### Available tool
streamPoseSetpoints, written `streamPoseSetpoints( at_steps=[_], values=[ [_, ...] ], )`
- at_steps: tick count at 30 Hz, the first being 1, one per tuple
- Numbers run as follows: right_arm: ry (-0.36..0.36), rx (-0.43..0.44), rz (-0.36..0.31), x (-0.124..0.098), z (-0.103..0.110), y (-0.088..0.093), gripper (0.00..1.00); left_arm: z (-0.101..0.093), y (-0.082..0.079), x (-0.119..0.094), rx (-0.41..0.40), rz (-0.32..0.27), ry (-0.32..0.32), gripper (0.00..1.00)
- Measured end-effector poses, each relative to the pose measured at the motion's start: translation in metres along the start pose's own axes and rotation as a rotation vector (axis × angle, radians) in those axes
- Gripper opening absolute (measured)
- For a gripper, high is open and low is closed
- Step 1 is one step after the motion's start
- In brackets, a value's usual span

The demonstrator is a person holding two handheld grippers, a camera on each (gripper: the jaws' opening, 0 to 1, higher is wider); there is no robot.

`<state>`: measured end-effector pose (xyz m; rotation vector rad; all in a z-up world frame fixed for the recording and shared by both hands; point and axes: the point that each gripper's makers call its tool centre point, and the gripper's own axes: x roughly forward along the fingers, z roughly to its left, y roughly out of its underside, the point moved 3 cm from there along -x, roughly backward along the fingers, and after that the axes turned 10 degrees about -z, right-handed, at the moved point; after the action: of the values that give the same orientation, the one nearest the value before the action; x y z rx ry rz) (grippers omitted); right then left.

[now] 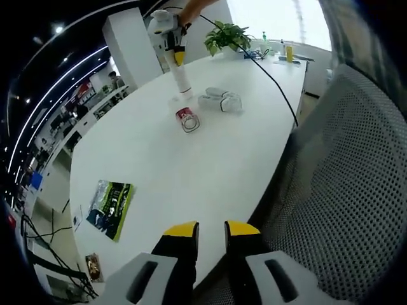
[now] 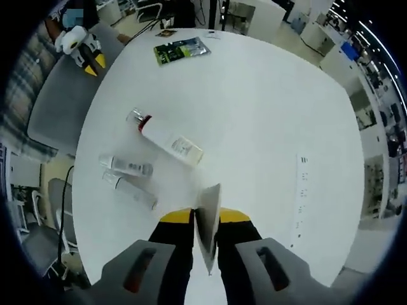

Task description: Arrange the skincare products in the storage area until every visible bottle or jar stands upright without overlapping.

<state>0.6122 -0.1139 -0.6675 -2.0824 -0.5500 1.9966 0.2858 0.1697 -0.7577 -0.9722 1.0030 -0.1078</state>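
Currently the right gripper (image 2: 205, 219) clamps a white tube (image 2: 208, 222) above the table (image 2: 267, 114), presumably for standing upright; the left gripper (image 1: 210, 230) waits empty, jaws narrowly parted.

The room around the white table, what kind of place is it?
Probably an open office or showroom: a large white table, a grey mesh office chair, a potted plant, and shelving under ceiling light strips in the background.

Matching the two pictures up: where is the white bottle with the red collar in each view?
Left gripper view: the red-collared bottle lies on the table, above centre.
Right gripper view: it lies on its side, left of centre.
Shared landmark: the green leaflet.
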Motion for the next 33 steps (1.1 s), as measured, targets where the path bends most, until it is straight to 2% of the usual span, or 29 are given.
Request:
streamPoseSetpoints(
  at_steps=[3, 5, 9, 11, 14, 19, 22, 24, 28, 33],
  values=[
    [0.003, -0.03, 0.023, 0.001, 0.001, 0.002, 0.13, 0.0, 0.0, 0.0, -0.001, -0.001, -0.002, 0.16],
    [0.014, -0.023, 0.043, 0.001, 0.0, 0.006, 0.18, 0.001, 0.0, 0.0, 0.001, 0.0, -0.003, 0.16],
    [0.031, -0.011, 0.038, -0.001, 0.0, 0.008, 0.26, 0.001, 0.0, 0.0, 0.002, -0.001, -0.004, 0.16],
    [0.05, -0.006, 0.029, -0.005, 0.0, 0.007, 0.31, 0.001, 0.0, 0.0, 0.002, 0.0, -0.004, 0.16],
    [0.06, 0.03, -0.03, -0.011, 0.005, -0.003, 0.42, 0.001, 0.001, 0.0, 0.002, 0.007, -0.001, 0.16],
    [0.087, -0.051, -0.042, -0.025, 0.013, -0.013, 0.46, -0.001, 0.001, 0.0, 0.007, 0.006, 0.005, 0.16],
    [0.161, -0.123, -0.029, -0.038, 0.008, -0.022, 0.55, -0.001, 0.0, 0.0, 0.01, 0.002, 0.006, 0.16],
    [0.177, -0.174, -0.001, -0.045, 0.01, -0.028, 0.59, -0.001, 0.001, 0.0, 0.013, 0.003, 0.01, 0.16],
    [0.196, -0.26, -0.015, -0.052, 0.015, -0.046, 0.72, -0.002, 0.0, 0.0, 0.017, 0.001, 0.01, 0.16],
    [0.195, -0.322, -0.023, -0.052, 0.018, -0.07, 0.73, -0.001, 0.002, 0.0, 0.017, 0.009, 0.005, 0.16]
  ],
)
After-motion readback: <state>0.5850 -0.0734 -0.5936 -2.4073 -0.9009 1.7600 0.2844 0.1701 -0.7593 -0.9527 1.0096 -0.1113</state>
